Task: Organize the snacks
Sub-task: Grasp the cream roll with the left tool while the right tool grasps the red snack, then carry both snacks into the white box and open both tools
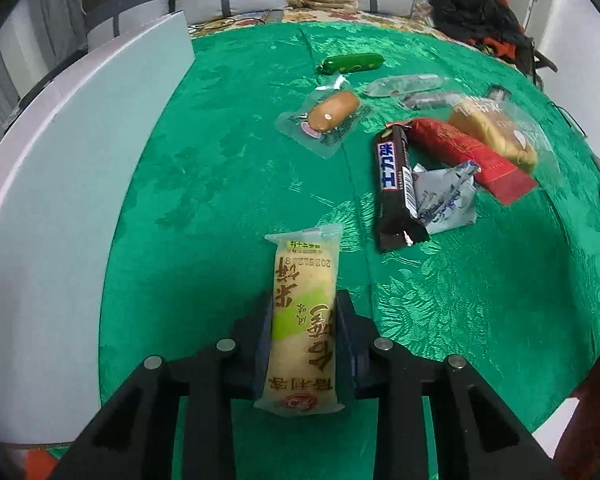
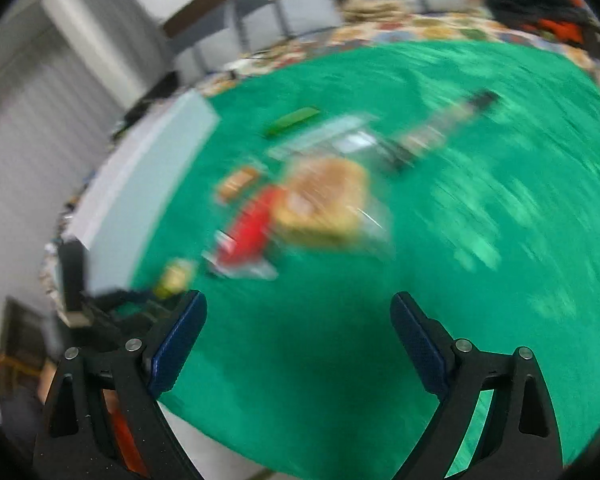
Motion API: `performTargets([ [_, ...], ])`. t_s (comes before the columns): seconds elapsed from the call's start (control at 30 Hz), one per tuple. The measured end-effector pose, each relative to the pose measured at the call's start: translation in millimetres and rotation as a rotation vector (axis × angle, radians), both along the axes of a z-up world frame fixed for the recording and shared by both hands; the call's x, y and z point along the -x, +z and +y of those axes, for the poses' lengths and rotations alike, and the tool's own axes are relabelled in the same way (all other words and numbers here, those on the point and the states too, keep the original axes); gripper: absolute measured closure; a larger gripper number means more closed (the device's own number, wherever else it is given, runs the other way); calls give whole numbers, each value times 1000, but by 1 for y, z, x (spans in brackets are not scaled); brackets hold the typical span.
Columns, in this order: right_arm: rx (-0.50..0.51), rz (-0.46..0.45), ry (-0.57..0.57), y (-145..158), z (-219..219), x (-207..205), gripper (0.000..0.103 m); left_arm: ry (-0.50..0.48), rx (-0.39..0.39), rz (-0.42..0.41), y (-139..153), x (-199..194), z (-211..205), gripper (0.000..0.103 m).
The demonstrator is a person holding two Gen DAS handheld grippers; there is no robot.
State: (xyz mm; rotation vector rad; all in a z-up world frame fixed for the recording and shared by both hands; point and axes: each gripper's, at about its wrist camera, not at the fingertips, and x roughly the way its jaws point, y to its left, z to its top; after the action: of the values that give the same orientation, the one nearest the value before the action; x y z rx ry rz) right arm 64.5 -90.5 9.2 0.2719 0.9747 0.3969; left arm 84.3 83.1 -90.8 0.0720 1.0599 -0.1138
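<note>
Lengthwise, pale rice-cracker packet [image 1: 303, 322], green-banded, brown-lettered

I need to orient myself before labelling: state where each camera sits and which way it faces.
Left wrist: on the left tongs, looking down along them at the green cloth; its fingers clamp a rice cracker pack.
Right wrist: on the right tongs, blurred, angled down over the cloth; fingers wide apart, empty.
Shared: red packet, bread bag, green stick, white board.

Black left gripper [image 1: 304, 336] jaws, blue pads, silver rivets.
</note>
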Motion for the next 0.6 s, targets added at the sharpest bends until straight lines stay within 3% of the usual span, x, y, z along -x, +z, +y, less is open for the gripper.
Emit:
performTargets([
  [0.1, -56, 98, 87, 7, 32, -42, 10, 2, 14, -29, 0, 9, 3, 74],
  [0.17, -54, 191, 130, -3, 55, -71, 22, -1, 30, -41, 0, 14, 5, 74],
  [0.23, 32, 266, 148, -19, 77, -97, 59, -2, 46, -41, 0, 16, 8, 74],
  [0.3, 147, 331, 143, -40, 93, -117, 65, 0, 58, -43, 1, 18, 13, 74],
  [0.37, 226, 329, 123, -50, 101, -126, 66, 3, 69, -51, 0, 20, 18, 74],
  [0.5, 268, 364, 125, -64, 117, -136, 66, 6, 100, -60, 0, 21, 23, 74],
  [0.57, 293, 410, 141, -76, 119, -140, 84, 6, 124, -59, 1, 20, 24, 74],
  [0.6, 306, 400, 127, -76, 117, -139, 87, 9, 149, -62, 4, 21, 26, 74],
])
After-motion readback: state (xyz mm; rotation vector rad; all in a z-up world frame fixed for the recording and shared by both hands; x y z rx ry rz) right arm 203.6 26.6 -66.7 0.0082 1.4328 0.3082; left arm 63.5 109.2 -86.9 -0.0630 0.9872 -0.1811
